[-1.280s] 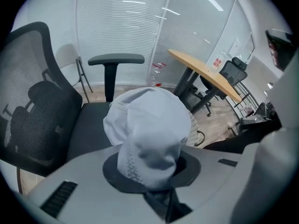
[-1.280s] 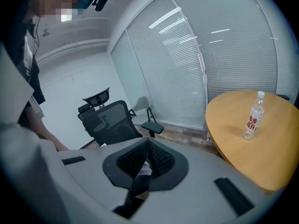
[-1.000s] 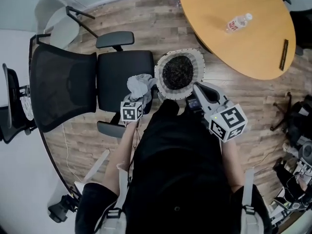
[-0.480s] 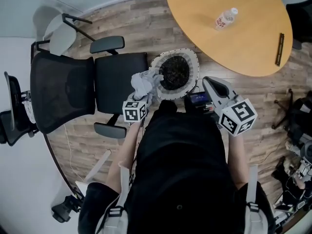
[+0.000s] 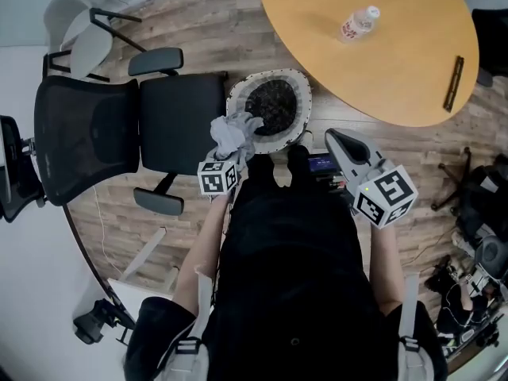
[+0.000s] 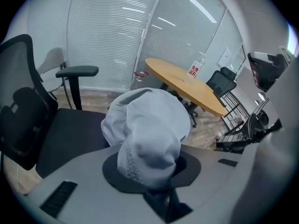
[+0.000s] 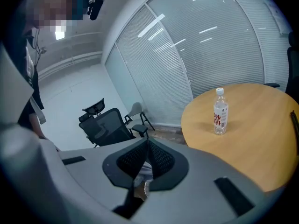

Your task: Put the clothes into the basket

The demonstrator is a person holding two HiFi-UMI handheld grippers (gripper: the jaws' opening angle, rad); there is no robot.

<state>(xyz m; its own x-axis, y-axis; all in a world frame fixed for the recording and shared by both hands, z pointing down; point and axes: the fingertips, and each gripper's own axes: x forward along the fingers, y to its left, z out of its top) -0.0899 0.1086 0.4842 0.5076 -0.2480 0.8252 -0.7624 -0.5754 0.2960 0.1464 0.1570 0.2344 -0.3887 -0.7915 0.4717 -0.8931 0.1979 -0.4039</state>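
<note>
A bunched pale grey garment hangs from my left gripper, whose jaws are shut on it. It hovers over the left rim of the round basket, which has a white edge and a dark inside and stands on the wooden floor. In the left gripper view the garment fills the space between the jaws and hides the basket. My right gripper is to the right of the basket, shut, with nothing in it. Its black pads meet at the tips.
A black office chair stands just left of the basket. A round wooden table with a water bottle on it lies beyond and to the right. A second black chair and a light chair stand farther off.
Both grippers have shifted across the floor toward the basket. The garment, earlier beside the chair seat, now overlaps the basket's left rim. The right gripper stays shut.
</note>
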